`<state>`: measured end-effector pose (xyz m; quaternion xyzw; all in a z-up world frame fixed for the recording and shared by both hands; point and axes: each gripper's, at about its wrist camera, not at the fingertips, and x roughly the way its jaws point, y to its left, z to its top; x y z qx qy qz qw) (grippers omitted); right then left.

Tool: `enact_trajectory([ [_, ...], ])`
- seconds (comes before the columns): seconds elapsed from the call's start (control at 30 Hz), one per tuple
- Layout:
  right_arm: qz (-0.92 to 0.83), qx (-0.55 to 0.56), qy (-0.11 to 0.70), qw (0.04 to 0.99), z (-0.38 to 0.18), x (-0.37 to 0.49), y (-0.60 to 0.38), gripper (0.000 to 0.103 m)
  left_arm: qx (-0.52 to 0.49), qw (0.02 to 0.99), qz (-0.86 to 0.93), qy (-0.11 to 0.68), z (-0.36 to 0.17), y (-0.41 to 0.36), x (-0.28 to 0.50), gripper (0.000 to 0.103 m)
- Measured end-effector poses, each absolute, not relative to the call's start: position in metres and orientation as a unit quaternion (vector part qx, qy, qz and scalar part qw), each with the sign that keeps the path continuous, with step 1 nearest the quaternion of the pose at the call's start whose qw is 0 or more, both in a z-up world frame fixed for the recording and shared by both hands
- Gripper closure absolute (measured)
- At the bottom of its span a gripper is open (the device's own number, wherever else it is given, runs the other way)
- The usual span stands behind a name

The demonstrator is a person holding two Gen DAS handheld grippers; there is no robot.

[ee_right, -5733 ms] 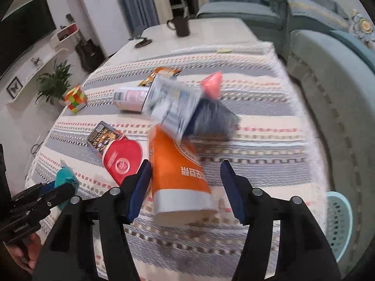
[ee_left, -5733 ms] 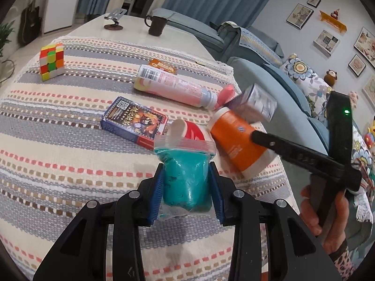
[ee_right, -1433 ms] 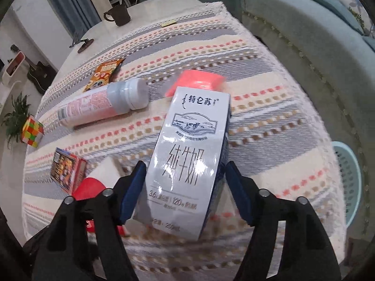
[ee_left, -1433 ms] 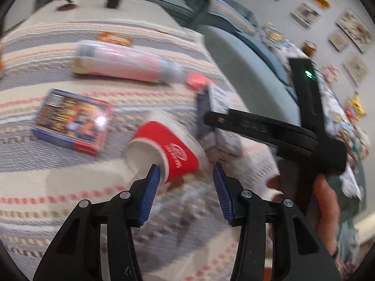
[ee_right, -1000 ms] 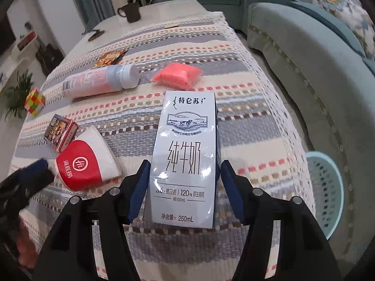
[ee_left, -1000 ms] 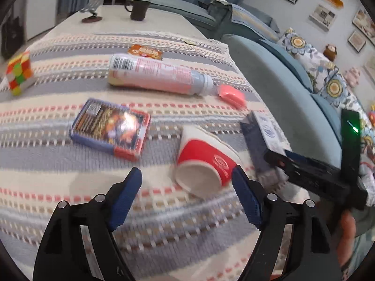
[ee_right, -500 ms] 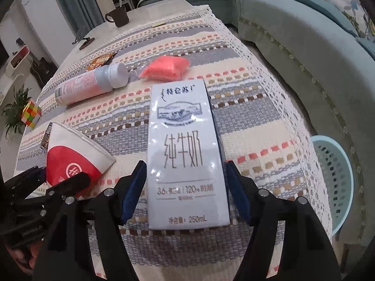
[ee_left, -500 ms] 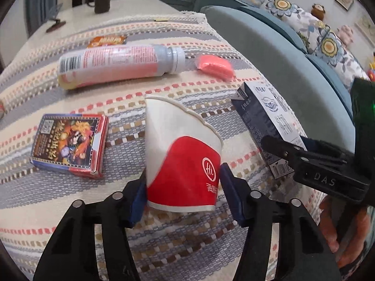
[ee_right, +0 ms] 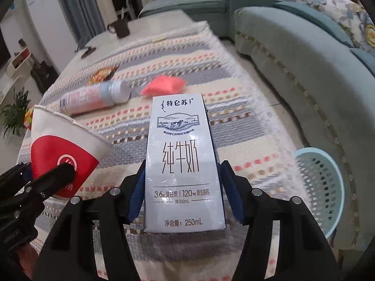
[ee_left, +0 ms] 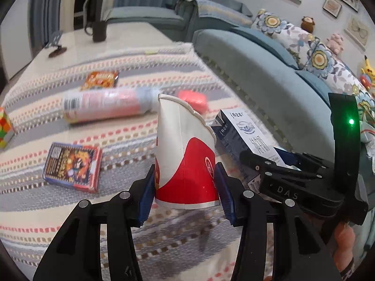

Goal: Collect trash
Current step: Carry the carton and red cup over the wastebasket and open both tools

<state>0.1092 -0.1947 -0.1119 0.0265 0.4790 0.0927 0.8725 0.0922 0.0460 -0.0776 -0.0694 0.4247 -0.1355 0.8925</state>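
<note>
Paper-thin and surely light, the red-and-white cup (ee_left: 185, 164) sits clamped near its base in my left gripper (ee_left: 185, 187) above the striped surface (ee_left: 117, 140), likely to crumple, while my right gripper (ee_right: 182, 192) squeezes the stiffer, slick milk carton (ee_right: 181, 161) low on its sides.
</note>
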Motion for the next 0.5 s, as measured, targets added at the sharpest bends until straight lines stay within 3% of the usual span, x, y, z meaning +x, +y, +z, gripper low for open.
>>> enact_trajectory([
  [0.5, -0.012, 0.138, 0.394, 0.909, -0.041, 0.063, -0.361, 0.046, -0.002, 0.897, -0.248, 0.367, -0.004, -0.097, 0.08, 0.056],
])
